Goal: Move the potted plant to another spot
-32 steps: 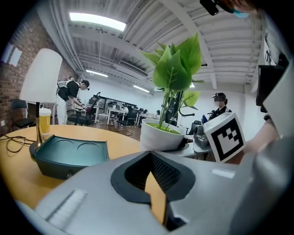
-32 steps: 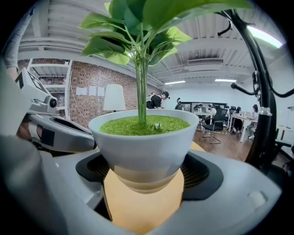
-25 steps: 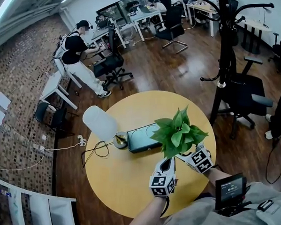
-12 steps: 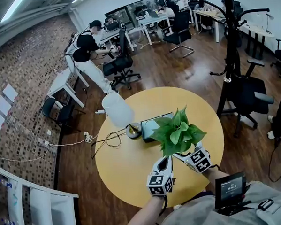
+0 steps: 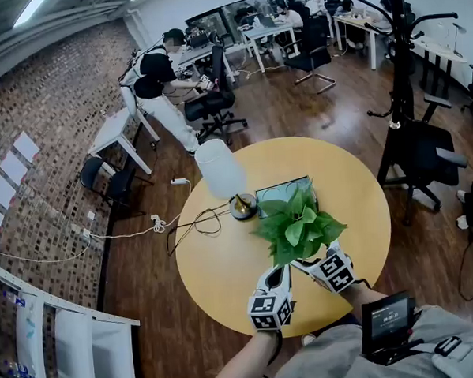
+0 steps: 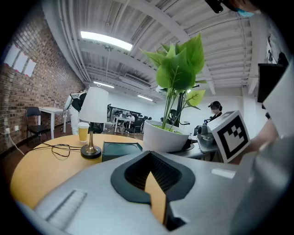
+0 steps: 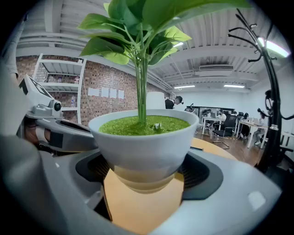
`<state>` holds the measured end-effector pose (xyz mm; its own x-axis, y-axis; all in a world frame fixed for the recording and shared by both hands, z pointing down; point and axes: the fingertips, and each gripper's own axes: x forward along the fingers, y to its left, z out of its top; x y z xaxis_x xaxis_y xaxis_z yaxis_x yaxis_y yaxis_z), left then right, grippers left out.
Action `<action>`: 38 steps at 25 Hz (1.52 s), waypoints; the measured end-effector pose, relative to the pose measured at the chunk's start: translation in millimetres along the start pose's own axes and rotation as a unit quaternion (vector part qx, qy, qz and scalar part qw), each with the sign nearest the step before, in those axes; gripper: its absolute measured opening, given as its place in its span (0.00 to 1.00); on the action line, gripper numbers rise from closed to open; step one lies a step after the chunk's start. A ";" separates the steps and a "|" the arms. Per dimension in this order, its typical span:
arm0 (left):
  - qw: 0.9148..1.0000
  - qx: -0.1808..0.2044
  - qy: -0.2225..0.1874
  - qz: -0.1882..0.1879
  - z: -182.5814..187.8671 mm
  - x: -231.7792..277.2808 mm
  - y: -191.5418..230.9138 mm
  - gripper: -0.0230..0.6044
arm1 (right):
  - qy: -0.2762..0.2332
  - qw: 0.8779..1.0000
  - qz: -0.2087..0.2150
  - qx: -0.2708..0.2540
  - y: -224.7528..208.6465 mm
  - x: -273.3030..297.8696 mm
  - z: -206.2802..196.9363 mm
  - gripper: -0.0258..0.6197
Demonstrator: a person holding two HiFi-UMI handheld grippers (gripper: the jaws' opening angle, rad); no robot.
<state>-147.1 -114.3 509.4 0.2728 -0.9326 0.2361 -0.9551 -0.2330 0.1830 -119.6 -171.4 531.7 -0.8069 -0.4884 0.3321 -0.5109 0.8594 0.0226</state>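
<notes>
The potted plant [image 5: 299, 224] has broad green leaves in a white bowl-shaped pot [image 7: 144, 137]. My right gripper [image 7: 144, 183] is shut on the pot's lower part and holds it upright just above the round yellow table [image 5: 355, 194]. In the head view the leaves hide the pot and the right gripper's [image 5: 323, 265] jaw tips. My left gripper [image 5: 275, 283] is beside it on the left, shut with nothing in it. In the left gripper view [image 6: 154, 183], the pot [image 6: 165, 135] is ahead and to the right.
A white-shaded lamp [image 5: 220, 169], a dark rectangular tray [image 5: 283, 194] and a black cable [image 5: 195, 223] lie on the table's far side. A paper cup [image 6: 82, 131] stands by the lamp. A black coat rack [image 5: 400, 65] and office chair [image 5: 428, 154] stand at the right.
The plant, still held in my right gripper, has moved left across the table and now sits in front of the dark tray. Both grippers keep the same hold.
</notes>
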 end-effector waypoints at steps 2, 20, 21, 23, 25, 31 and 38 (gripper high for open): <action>1.000 -0.001 0.000 0.006 -1.9 -2.7 5.4 0.04 | 0.001 1.000 0.008 -0.002 5.3 6.2 -1.0 0.77; 0.997 -0.014 0.004 0.078 12.0 7.1 90.4 0.04 | 0.010 0.997 0.075 -0.010 22.9 94.9 9.4 0.77; 0.997 -0.018 0.006 0.078 10.3 5.1 96.3 0.04 | 0.013 0.997 0.075 -0.010 27.2 99.5 9.0 0.77; 0.997 -0.023 0.008 0.074 8.8 0.5 109.9 0.04 | 0.017 0.997 0.073 -0.010 36.0 110.9 9.9 0.77; 0.998 -0.024 0.009 0.061 9.6 -5.4 125.6 0.04 | 0.018 0.998 0.062 -0.007 46.2 124.2 13.4 0.77; 0.999 -0.022 0.026 0.011 7.0 -45.2 201.6 0.04 | 0.025 0.999 0.020 0.010 107.2 179.0 26.6 0.77; 0.999 -0.019 0.045 -0.006 1.5 -51.4 254.2 0.04 | 0.033 0.999 0.003 0.010 128.3 224.1 25.1 0.77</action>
<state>-404.1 -126.0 542.3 0.2951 -0.9010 0.3181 -0.9471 -0.2317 0.2222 -373.4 -174.4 585.4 -0.7888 -0.4716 0.3942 -0.5124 0.8587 0.0019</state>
